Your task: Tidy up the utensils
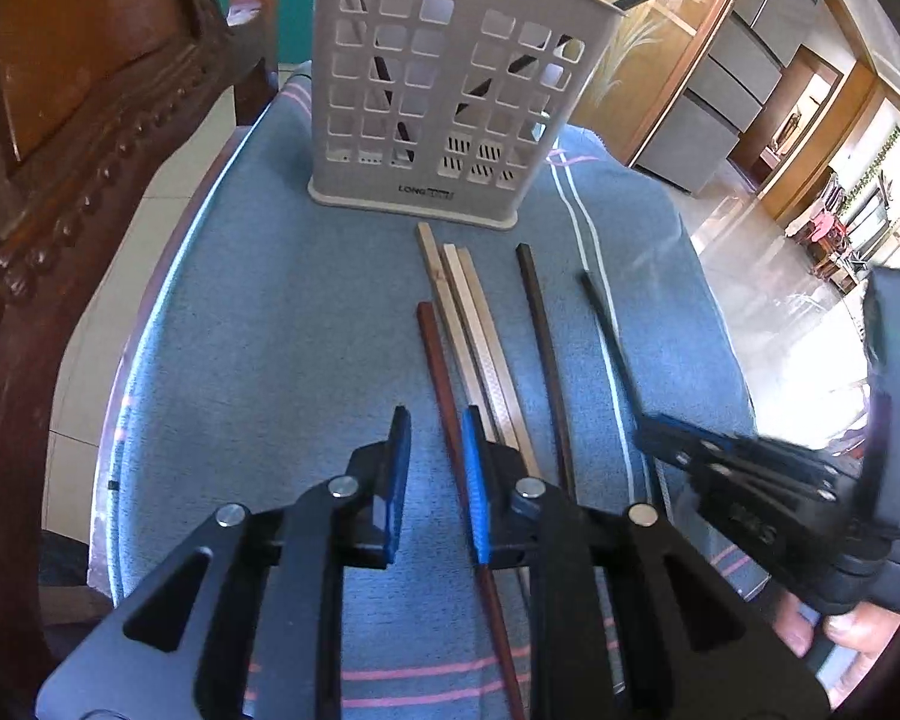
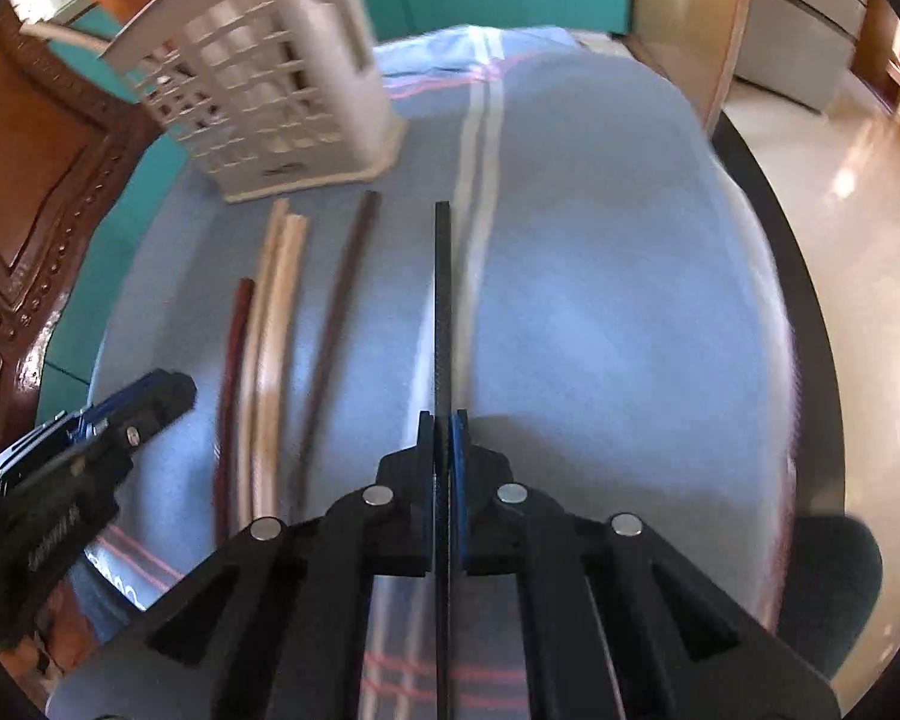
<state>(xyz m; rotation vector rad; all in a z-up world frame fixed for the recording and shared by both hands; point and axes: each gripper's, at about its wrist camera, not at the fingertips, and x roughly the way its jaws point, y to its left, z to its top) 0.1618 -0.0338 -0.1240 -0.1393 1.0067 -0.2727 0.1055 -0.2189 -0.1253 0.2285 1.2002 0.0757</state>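
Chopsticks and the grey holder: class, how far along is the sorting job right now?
Done: the grey holder already holds a few dark sticks, visible through its grid. In hand: the right claw is shut on a black chopstick. Left: the reddish chopstick, pale chopsticks and a dark brown chopstick lie on the blue cloth; the left claw is open.

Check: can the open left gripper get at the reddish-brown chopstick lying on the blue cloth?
Probably yes. The left gripper is open just above the reddish-brown chopstick, which lies beside its right finger; nothing covers it, though pale wooden chopsticks lie close alongside.
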